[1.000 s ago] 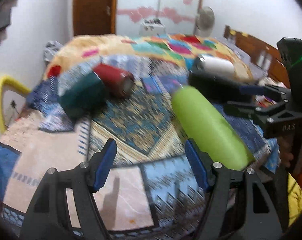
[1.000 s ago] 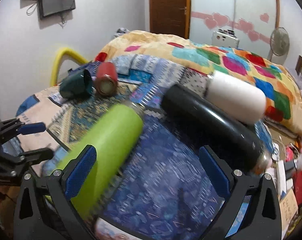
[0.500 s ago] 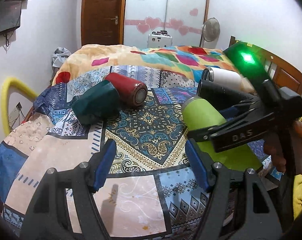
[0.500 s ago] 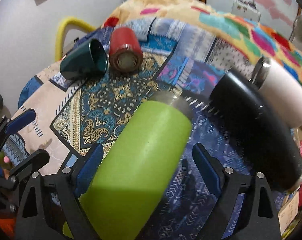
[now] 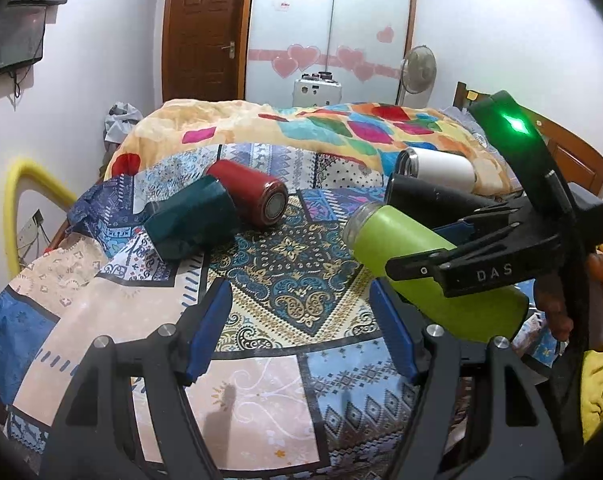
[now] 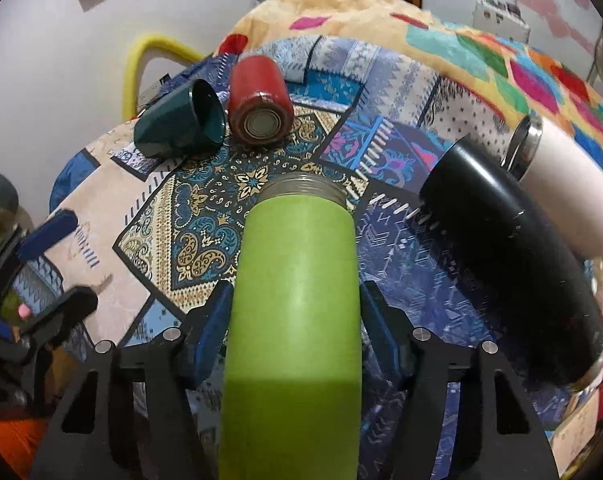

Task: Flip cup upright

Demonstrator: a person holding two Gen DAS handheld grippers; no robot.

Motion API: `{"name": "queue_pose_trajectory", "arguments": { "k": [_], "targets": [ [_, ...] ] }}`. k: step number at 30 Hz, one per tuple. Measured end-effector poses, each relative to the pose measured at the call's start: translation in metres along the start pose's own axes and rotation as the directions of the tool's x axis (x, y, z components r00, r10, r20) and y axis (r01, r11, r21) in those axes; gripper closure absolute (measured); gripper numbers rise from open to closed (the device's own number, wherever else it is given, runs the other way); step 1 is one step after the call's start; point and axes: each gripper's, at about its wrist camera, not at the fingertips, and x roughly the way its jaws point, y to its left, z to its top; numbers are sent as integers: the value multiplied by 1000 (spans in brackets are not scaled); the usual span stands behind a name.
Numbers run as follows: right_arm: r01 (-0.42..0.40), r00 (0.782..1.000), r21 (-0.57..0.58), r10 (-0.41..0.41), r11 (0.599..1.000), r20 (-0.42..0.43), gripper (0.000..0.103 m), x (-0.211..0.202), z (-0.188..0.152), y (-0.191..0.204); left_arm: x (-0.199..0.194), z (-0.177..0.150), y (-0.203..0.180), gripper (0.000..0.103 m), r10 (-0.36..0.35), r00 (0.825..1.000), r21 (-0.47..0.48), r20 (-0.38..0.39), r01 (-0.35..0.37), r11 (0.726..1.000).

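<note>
A lime green cup lies on its side on the patterned bedspread, its steel rim pointing away from me. My right gripper straddles it with a blue pad close against each side, closed on it. In the left wrist view the green cup lies at the right with the right gripper around it. My left gripper is open and empty above the bedspread, left of the green cup.
A dark teal cup, a red cup, a black bottle and a white bottle also lie on their sides on the bed. A colourful quilt is heaped behind them. A yellow hoop stands at the left.
My right gripper has swung over the green cup, lined up with it and narrowed from wide open onto its sides. The left gripper has stayed open, nearly still.
</note>
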Motion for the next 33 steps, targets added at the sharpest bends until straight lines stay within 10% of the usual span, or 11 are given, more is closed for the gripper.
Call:
{"name": "queue_pose_trajectory", "arguments": {
  "k": [17,33],
  "targets": [
    [25,959,-37,-14,999,282,43,-74,-9,3,-33,17,-25,19,-15,996,33,91,12,999],
    [38,948,-52,-19,998,317,43,-66,-4,2,-31,19,-26,15,-11,995,18,100,9,1000]
  ]
}}
